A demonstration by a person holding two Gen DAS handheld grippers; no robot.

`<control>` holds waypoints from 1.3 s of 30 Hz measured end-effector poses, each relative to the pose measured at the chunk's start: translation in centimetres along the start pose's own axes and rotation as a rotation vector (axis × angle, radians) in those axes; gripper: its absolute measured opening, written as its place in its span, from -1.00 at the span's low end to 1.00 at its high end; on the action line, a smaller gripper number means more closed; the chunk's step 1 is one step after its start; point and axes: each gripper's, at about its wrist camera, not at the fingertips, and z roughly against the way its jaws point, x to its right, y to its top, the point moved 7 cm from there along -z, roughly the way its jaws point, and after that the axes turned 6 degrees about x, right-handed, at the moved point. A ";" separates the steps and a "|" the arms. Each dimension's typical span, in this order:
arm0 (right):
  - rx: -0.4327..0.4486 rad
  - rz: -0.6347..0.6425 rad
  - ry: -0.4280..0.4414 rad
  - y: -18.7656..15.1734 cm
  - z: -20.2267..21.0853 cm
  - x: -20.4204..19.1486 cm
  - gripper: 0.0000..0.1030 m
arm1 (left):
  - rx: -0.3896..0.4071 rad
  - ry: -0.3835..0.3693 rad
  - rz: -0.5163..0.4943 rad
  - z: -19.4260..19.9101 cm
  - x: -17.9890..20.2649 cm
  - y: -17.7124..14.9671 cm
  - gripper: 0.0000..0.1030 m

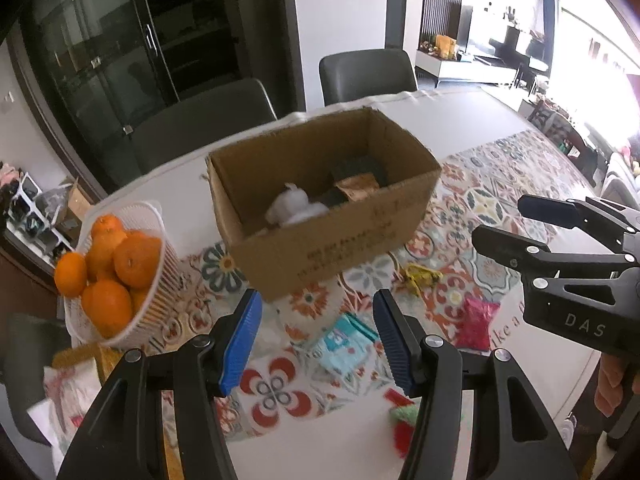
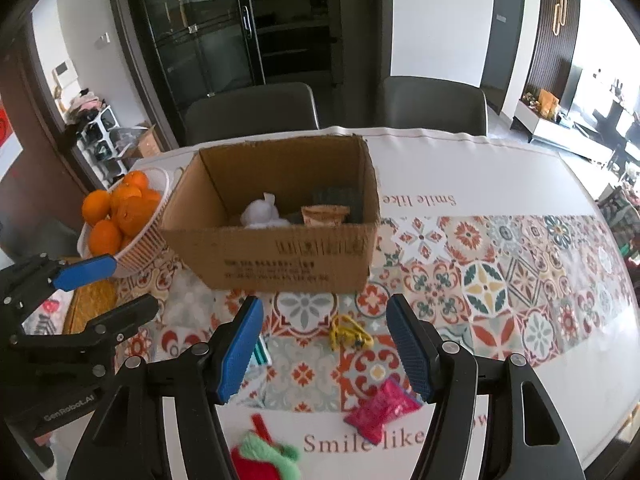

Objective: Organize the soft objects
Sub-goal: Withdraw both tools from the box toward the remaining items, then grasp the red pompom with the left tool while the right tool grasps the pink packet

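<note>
An open cardboard box [image 1: 320, 220] [image 2: 280, 252] stands on the patterned table and holds a white soft lump [image 1: 294, 206] [image 2: 262, 214], a brown packet [image 2: 325, 214] and dark items. On the table in front lie a yellow stringy item [image 1: 420, 276] [image 2: 350, 334], a pink packet [image 1: 478, 322] [image 2: 380, 410], a teal-white packet [image 1: 344, 344] and a red-green plush [image 1: 404, 420] [image 2: 266, 458]. My left gripper [image 1: 318, 340] [image 2: 110, 288] is open and empty above the teal packet. My right gripper [image 2: 324, 352] [image 1: 508, 222] is open and empty above the yellow item.
A white basket of oranges [image 1: 120, 272] [image 2: 128, 220] stands left of the box. Papers and a yellow mat [image 1: 76, 384] lie at the near left. Two grey chairs [image 2: 256, 110] stand behind the table. The table edge curves at the right [image 2: 600, 360].
</note>
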 end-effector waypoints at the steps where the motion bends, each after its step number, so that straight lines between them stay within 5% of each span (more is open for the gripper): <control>1: 0.000 0.004 -0.003 -0.4 0.2 0.1 0.27 | -0.004 0.003 0.006 0.0 0.3 -0.5 0.11; 19: 0.008 -0.055 0.013 -7.4 1.5 3.2 0.27 | -0.087 -0.026 0.153 0.3 4.9 -7.9 0.26; 39: 0.063 -0.137 0.033 -14.2 -0.2 6.1 0.27 | -0.080 -0.043 0.139 -1.2 9.5 -14.2 0.39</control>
